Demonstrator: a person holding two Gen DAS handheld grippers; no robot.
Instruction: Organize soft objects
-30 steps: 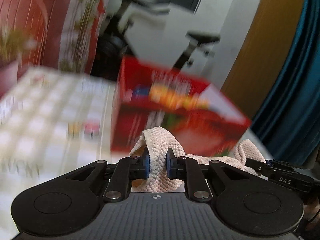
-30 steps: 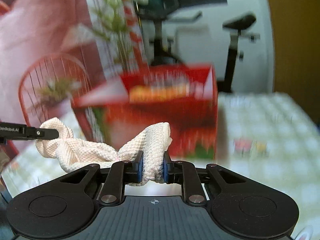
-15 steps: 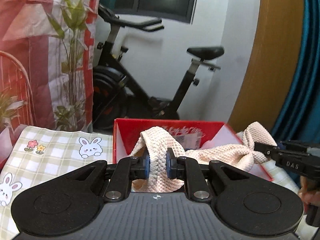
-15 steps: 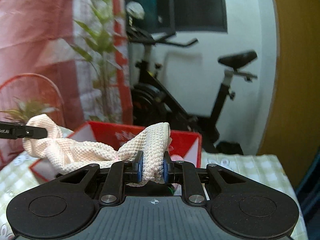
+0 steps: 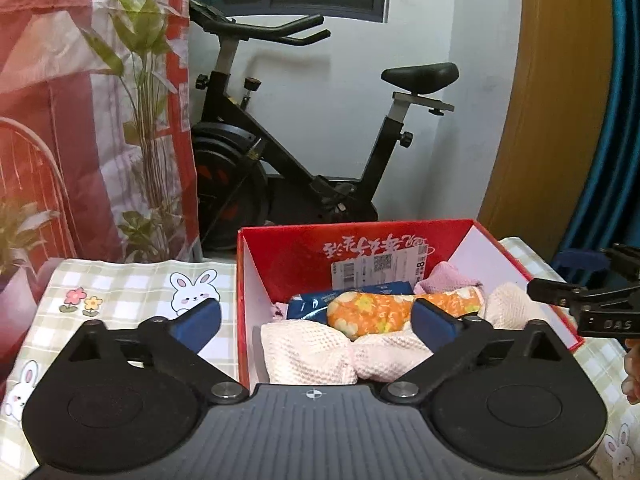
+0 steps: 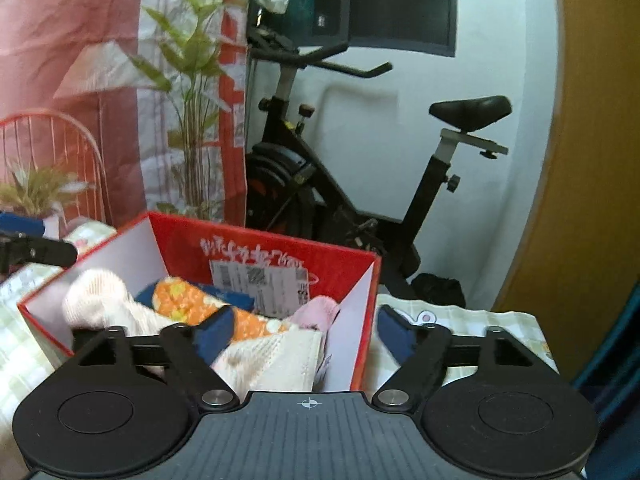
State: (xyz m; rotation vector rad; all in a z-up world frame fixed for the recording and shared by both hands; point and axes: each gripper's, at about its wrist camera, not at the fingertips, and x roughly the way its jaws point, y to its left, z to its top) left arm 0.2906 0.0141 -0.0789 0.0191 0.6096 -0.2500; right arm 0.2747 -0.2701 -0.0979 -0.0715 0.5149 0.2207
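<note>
A cream knitted cloth [image 5: 320, 354] lies inside the red box [image 5: 288, 252], over the front of its contents. It also shows in the right wrist view [image 6: 276, 356], in the same red box [image 6: 264, 246]. An orange flowered soft item [image 5: 376, 310], a blue packet [image 5: 316, 304] and a pink cloth [image 5: 444, 276] lie in the box behind it. My left gripper [image 5: 316, 318] is open and empty over the box's left wall. My right gripper [image 6: 306, 330] is open and empty over the box's right wall.
The box stands on a table with a green checked bunny tablecloth [image 5: 132, 292]. An exercise bike [image 5: 304, 160] stands behind the table. A plant [image 5: 148, 128] and a red wire chair [image 6: 52, 160] are at the left. A wooden door [image 5: 560, 120] is at the right.
Both grippers were shut on the cream cloth and carried it over the red box. Both have opened, and the cloth has dropped into the box.
</note>
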